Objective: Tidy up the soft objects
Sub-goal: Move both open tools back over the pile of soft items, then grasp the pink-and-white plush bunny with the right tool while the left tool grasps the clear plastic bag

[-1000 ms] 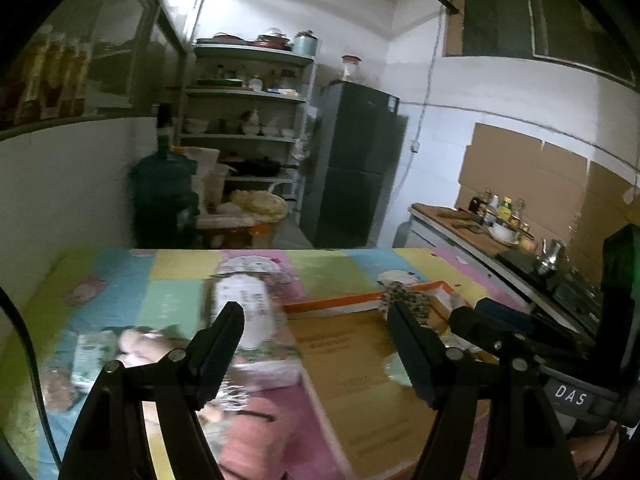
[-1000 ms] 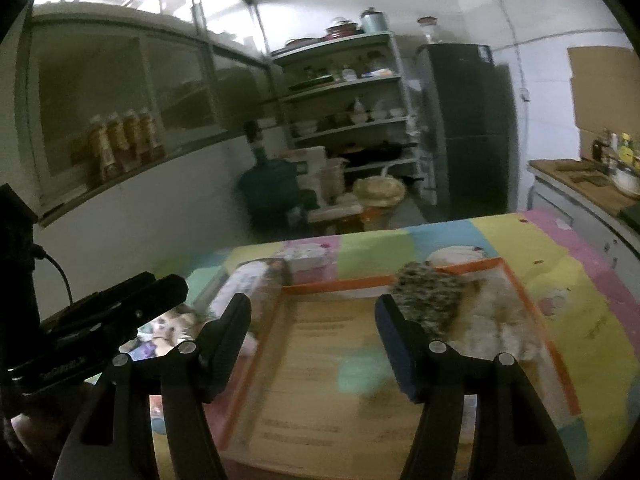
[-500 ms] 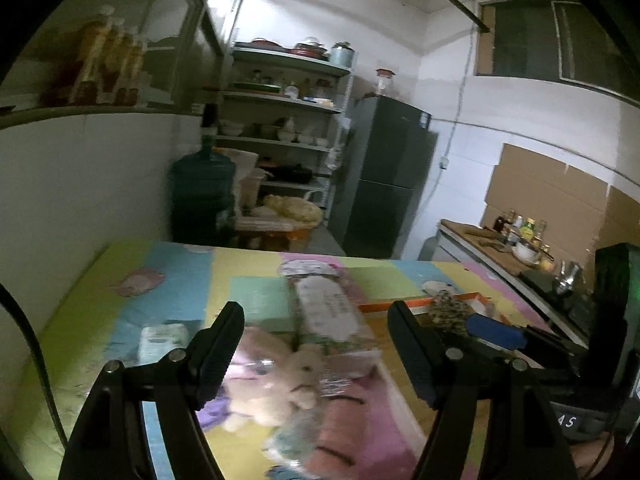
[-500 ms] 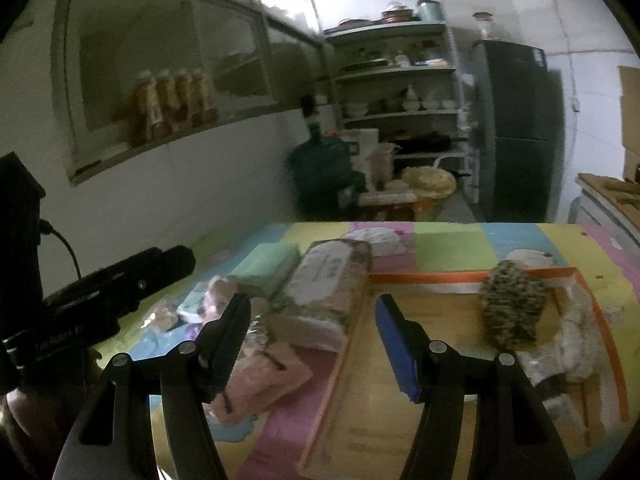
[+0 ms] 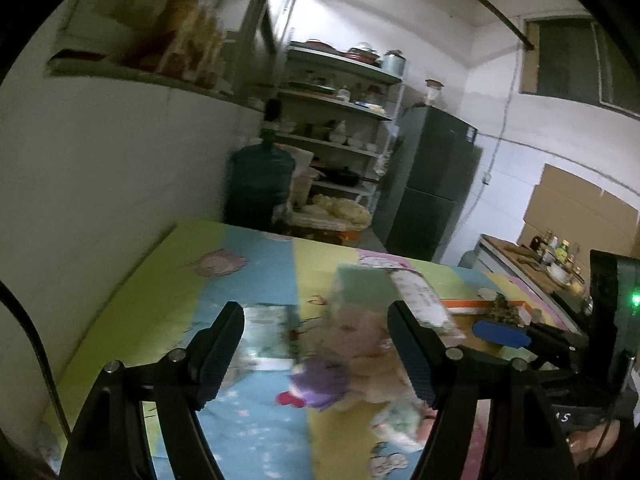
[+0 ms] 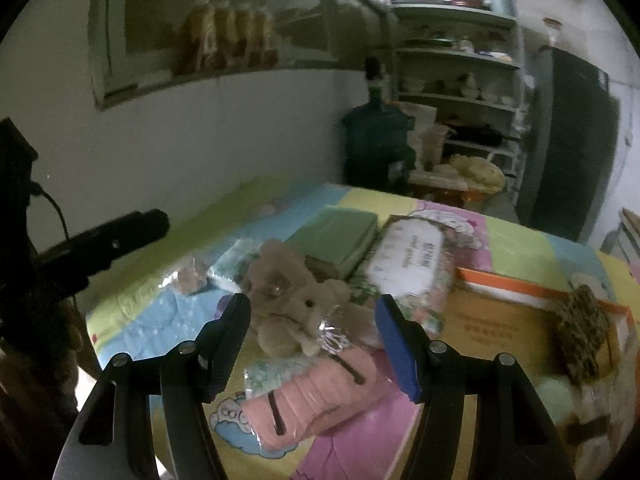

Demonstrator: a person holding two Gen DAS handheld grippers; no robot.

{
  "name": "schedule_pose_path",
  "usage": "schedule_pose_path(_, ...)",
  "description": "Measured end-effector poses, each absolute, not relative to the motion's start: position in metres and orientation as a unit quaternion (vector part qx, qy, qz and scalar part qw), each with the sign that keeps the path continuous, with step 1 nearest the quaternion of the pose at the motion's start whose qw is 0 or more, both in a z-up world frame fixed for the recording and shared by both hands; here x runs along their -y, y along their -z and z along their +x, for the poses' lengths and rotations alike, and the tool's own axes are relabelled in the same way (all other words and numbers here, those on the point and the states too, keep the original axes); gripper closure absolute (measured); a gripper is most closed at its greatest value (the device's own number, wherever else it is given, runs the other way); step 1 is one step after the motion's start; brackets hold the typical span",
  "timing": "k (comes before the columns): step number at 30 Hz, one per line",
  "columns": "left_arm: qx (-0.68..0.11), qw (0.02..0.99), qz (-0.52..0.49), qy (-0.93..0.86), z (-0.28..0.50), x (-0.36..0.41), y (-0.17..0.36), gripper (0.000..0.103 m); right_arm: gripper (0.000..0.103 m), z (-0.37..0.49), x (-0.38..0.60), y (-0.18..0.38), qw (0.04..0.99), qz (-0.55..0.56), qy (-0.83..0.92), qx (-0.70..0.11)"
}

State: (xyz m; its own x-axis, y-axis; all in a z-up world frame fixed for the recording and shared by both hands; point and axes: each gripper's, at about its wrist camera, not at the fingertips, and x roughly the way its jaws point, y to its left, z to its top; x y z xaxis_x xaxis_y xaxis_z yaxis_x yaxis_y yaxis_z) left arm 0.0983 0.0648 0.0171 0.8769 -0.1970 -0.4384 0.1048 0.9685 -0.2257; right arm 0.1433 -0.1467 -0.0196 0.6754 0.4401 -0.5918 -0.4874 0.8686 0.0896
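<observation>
Both grippers are wide open and holding nothing, just hanging over the pile on the table. The right gripper (image 6: 312, 320) has one black pad and one blue pad, and framed between them sits one beige teddy bear (image 6: 298, 312), lying on its side with a bit of crinkly silver wrap at its neck. Right below it there's one pink folded cloth in clear plastic (image 6: 320, 396) with a small floral packet (image 6: 266, 372) touching its left end. Just beside the bear on the right is one white soft pack in floral wrapping (image 6: 412, 268); it has a printed label, but it's too blurry to read. Behind the bear lies one green flat pack (image 6: 336, 236). Further right is an orange-edged cardboard tray (image 6: 504, 320) with faint printing I can't make out, and one dark speckled bundle (image 6: 580, 336) in it.

The left gripper (image 5: 316, 350) hangs over the same heap from the other side, where you can also see one purple plush thing (image 5: 320, 384) against the bear. Everything sits on a pastel patchwork cartoon tablecloth (image 6: 520, 244). On the window ledge behind: four amber bottles (image 6: 230, 36), labels unreadable
</observation>
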Motion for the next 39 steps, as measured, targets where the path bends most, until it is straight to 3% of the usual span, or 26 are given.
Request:
schedule_pose_path(9,-0.242,0.962,-0.116,0.048,0.092,-0.103,-0.001,0.029,0.037,0.167,0.104,0.029,0.889,-0.167,-0.283,-0.320)
schedule_pose_path(17,-0.259,0.957,-0.124,0.038,0.098,-0.121,0.012,0.029,0.038,0.193,0.083,0.036,0.859,-0.201,-0.314,-0.351)
schedule_pose_path(18,-0.263,0.956,-0.123,0.038,0.100,-0.122,0.015,0.029,0.042,0.196,0.081,0.039,0.857,-0.203,-0.313,-0.356)
schedule_pose_path(20,-0.270,0.955,-0.120,0.040,0.102,-0.126,0.019,0.029,0.070,0.199,0.081,0.043,0.854,-0.205,-0.310,-0.364)
schedule_pose_path(39,-0.374,0.920,-0.058,0.097,0.149,-0.125,0.063,0.029,0.074,0.172,0.108,0.005,0.891,-0.107,-0.314,-0.309)
